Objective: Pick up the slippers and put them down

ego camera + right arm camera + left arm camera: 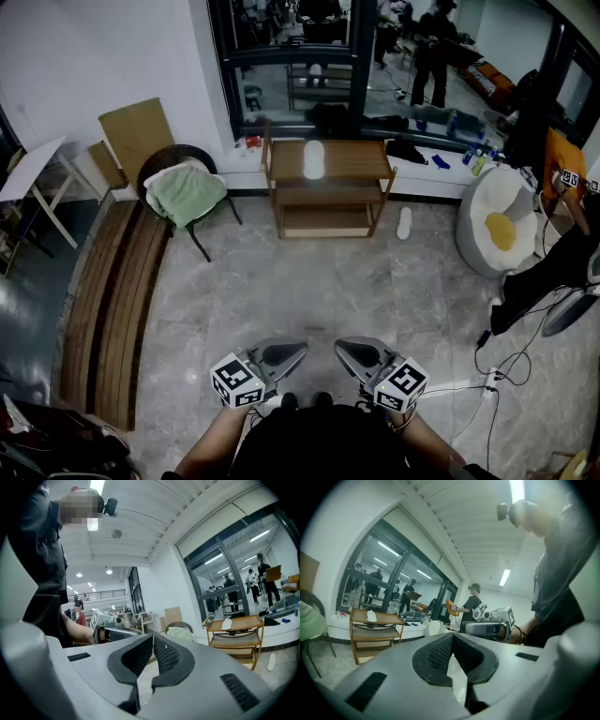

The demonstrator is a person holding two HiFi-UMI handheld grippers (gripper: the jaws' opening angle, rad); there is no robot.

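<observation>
Currently one slipper [313, 159] is lying on the top board of the wooden shelf [361, 159] at the far middle of the room. The second slipper [404, 223] is lying on the marble floor [309, 281] just right of that shelf, beside its right leg. Both are white, and neither is being touched.

Well apart from them, at the near edge, the left gripper [302, 349] and the right gripper [339, 349] are hovering side by side in front of the person's body. Their tips are pointing toward each other with a small gap between the two tools. Each gripper is keeping its jaws closed tip to tip, with nothing between the pads.

Left of the shelf a chair [186, 192] is standing with a green cloth on its seat, and long wooden planks [112, 309] are lying on the floor at the left. A white beanbag [497, 220] is sitting at the far right, and cables [511, 352] are trailing over the floor at the near right. Behind the shelf a glass wall [281, 47] is showing people.
</observation>
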